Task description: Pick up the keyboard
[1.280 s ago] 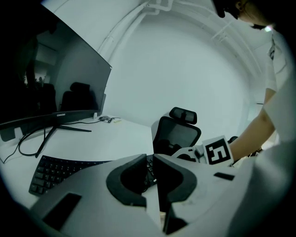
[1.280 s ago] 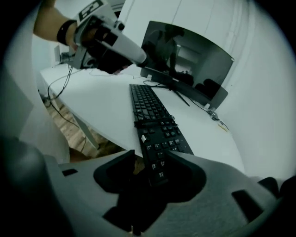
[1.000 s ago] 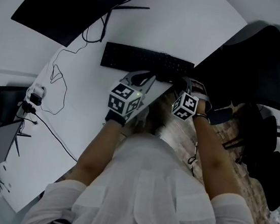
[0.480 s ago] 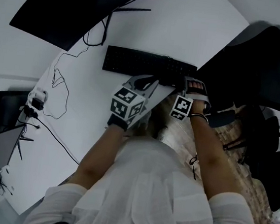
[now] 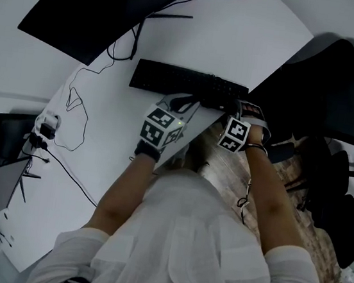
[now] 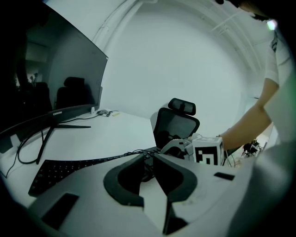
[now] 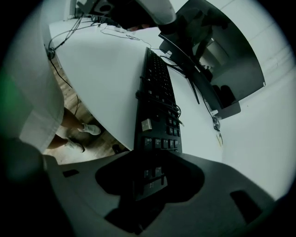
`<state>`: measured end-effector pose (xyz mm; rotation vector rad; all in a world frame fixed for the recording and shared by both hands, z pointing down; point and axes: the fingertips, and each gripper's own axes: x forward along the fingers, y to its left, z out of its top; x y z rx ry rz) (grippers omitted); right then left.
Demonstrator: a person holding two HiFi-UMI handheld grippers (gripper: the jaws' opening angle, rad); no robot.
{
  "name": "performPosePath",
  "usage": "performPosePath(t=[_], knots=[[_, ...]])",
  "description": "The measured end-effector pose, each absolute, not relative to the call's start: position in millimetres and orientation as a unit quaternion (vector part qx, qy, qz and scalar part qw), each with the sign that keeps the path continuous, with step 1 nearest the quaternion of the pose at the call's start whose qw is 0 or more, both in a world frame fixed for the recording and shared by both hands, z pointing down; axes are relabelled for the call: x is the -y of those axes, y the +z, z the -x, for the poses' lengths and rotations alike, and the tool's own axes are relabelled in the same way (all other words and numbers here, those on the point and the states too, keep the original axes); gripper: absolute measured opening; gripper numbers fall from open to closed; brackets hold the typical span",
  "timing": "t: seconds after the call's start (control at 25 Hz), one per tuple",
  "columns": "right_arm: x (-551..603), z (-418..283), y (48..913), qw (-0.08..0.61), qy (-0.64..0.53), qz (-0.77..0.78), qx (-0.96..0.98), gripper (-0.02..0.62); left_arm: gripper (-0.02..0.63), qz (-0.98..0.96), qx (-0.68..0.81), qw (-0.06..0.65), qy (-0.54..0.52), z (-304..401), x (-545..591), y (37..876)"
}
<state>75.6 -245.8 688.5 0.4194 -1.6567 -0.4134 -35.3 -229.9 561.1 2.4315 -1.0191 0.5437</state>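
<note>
Black keyboard [image 5: 178, 79] on desk [image 5: 242, 42], left hand-held gripper [image 6: 149, 160] closed, right hand-held gripper [image 7: 150, 180] closing around its end

Desk [image 5: 255, 38]: white top.
Office chair [image 5: 338, 94]: black, with headrest, beside desk.
Floor [image 5: 222, 166]: wood pattern.
Wall [image 6: 185, 55]: plain white.

Head view: steeply down from overhead, tabletop [image 5: 242, 42] across the upper frame. Left and right gripper views: low, close over it, sharing the keyboard [image 5: 172, 79], lower left versus centre.
</note>
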Motion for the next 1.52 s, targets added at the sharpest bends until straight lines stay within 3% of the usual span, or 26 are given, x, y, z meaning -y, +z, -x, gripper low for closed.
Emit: performPosePath(t=[0.16,0.28,0.84,1.52], knots=[[247,-74,675,0.639,-0.141,-0.159,0.739,0.154,0.048,-0.884,0.36,0.206,0.217,42,242,558],[249,-73,665,0.64,-0.105,-0.137,0.749,0.149,0.121,-0.889,0.341,0.185,0.244,46,253,555],[276,-73,635,0.642,0.022,-0.036,0.766,0.146,0.272,-0.887,0.14,0.045,0.438,44,286,592],[298,-75,627,0.631,0.119,0.012,0.767,0.146,0.264,-0.811,0.024,-0.01,0.585,59,319,652]])
